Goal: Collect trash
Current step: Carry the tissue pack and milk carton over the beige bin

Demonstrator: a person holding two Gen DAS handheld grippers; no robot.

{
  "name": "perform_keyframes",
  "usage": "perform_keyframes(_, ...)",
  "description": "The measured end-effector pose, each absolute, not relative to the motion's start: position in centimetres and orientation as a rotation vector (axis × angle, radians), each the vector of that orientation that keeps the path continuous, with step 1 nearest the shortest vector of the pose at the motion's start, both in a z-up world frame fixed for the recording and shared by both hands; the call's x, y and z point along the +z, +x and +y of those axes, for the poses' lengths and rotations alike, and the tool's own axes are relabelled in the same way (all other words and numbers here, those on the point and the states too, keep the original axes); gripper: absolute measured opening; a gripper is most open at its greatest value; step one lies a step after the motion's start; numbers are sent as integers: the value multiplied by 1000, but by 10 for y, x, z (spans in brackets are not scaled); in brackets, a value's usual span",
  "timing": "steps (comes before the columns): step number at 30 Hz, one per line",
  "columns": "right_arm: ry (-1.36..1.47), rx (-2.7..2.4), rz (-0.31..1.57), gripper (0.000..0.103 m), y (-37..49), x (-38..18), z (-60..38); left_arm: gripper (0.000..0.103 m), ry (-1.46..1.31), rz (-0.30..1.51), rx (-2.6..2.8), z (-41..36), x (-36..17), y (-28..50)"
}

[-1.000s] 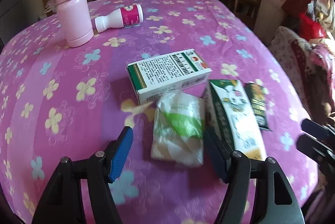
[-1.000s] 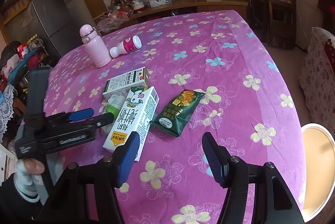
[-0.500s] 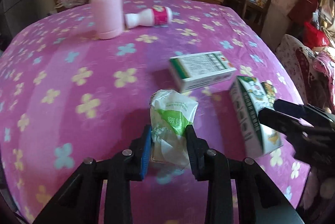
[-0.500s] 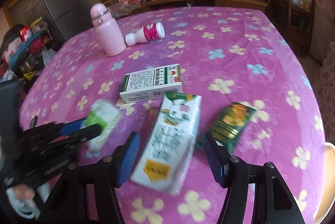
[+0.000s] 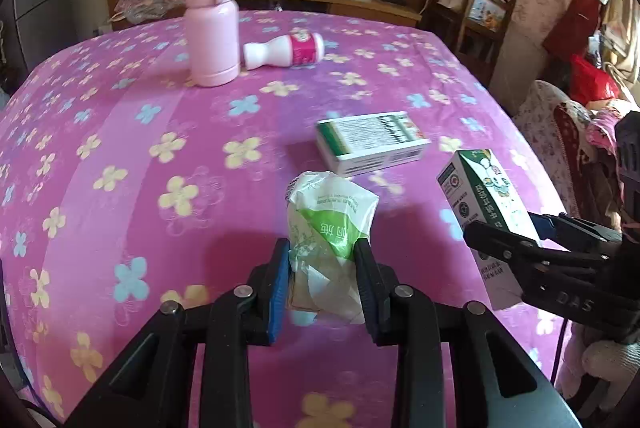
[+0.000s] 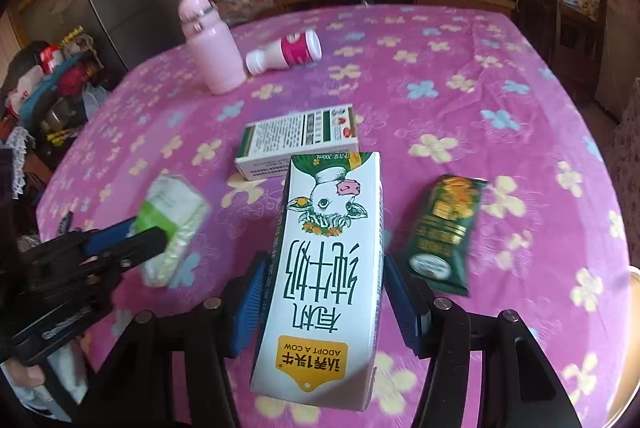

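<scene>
A table [image 5: 120, 156] under a pink cloth with yellow and blue flowers carries everything. Toward its far left corner a pink flask [image 5: 212, 24] stands upright, and just to its right a small white bottle with a magenta label [image 5: 286, 50] lies on its side, cap end toward the flask.

The milk carton [image 6: 320, 280], white with a cow's face and green lettering, is gripped across its width by the right gripper [image 6: 324, 304], whose blue pads press both long sides; the carton points away from the camera and, seen from the left wrist, is lifted off the cloth near the right edge. A white and green box [image 5: 370, 144] lies flat near the middle of the tabletop, just beyond the carton's far end.

The left gripper [image 5: 322, 288] is closed narrowly on a crumpled white and green wrapper [image 5: 330, 228], pinching its near end while the rest sticks out forward; whether it rests on the cloth cannot be told. A dark green snack packet [image 6: 444, 232] lies flat on the cloth just right of the carton, apart from it.
</scene>
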State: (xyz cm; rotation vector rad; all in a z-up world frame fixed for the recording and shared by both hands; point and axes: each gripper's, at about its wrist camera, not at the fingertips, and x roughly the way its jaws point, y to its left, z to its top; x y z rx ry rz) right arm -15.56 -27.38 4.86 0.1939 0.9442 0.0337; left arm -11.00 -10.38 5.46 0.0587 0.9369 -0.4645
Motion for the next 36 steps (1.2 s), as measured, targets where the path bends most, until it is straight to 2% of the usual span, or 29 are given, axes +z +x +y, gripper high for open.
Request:
perform_keyframes(21,274,-147,835,60,-271,88,-383,33,187,880,-669,-230,81,-180)
perform_keyframes(36,393,-374,812,60,-354,79,-503,33,304,864,-847,-346,83,-236)
